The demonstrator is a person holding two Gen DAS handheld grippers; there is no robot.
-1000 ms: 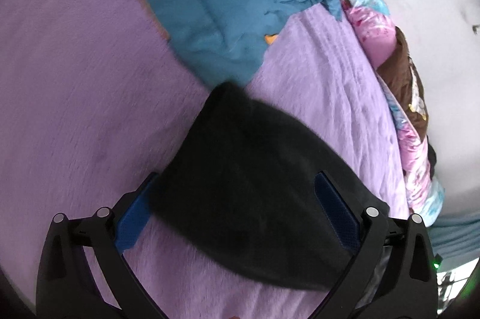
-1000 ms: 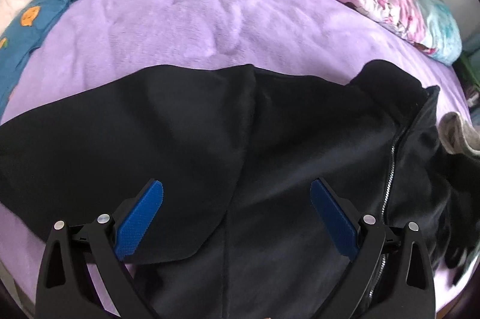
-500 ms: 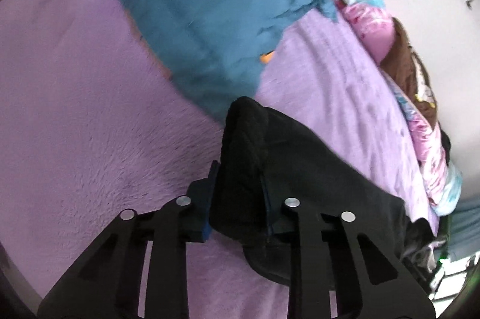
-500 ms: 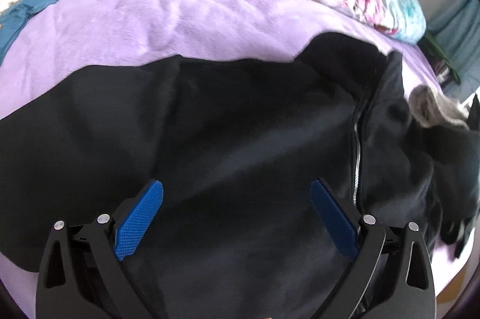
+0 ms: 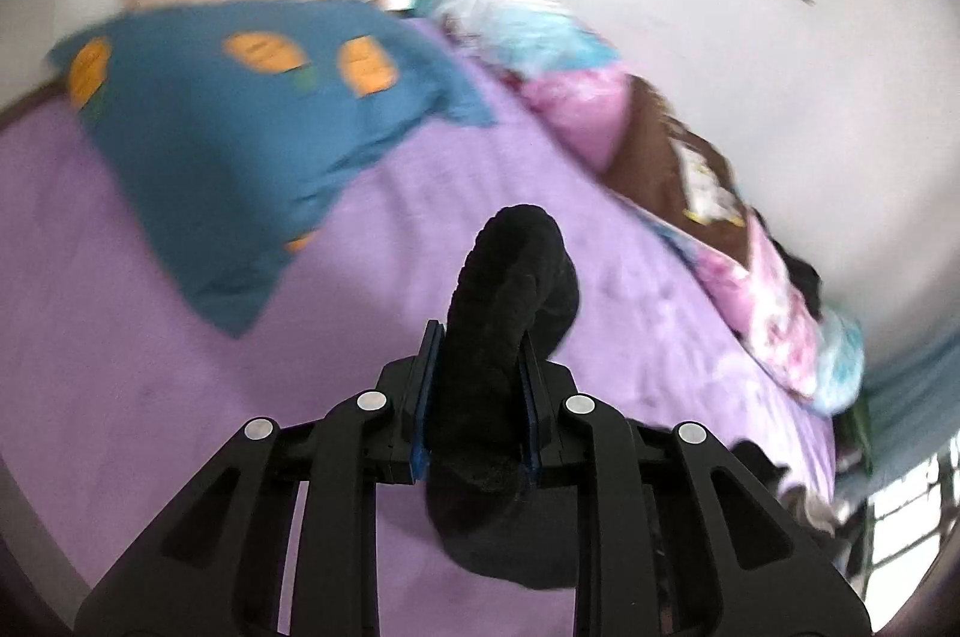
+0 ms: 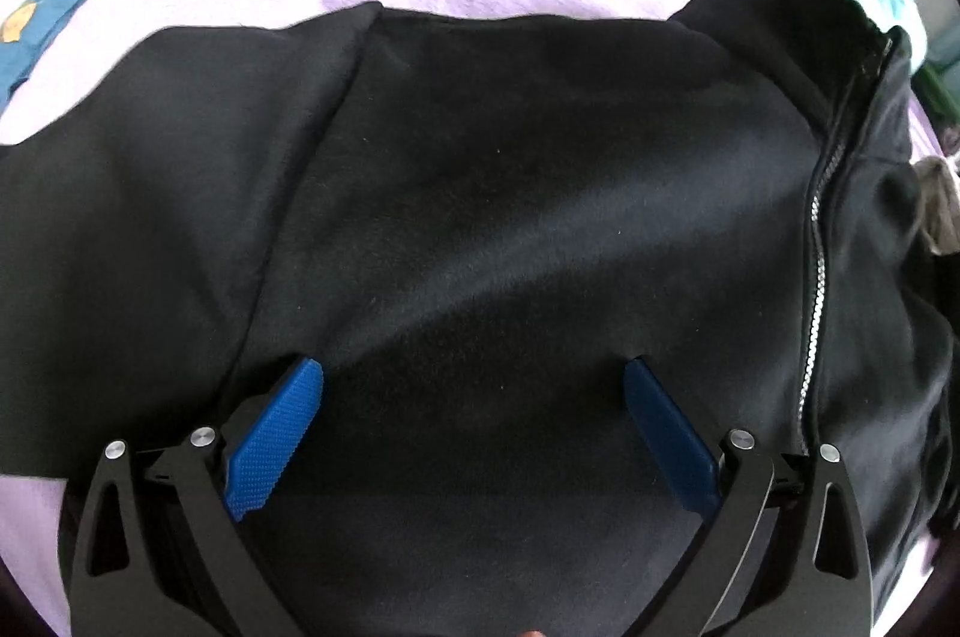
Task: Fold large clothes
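The left tool (image 5: 477,367) is clenched on the sleeve end of the black jacket (image 6: 540,217). The right tool (image 6: 474,433), jaws apart, hovers over the jacket on the bed (image 5: 150,337). Lift slowly and lay the sleeve flat across.

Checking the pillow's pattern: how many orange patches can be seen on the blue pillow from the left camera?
4. Three sit along the blue pillow near its far edge: one at the left, two further right. A fourth peeks out at the near edge. The picture is blurred, so others may be hidden.
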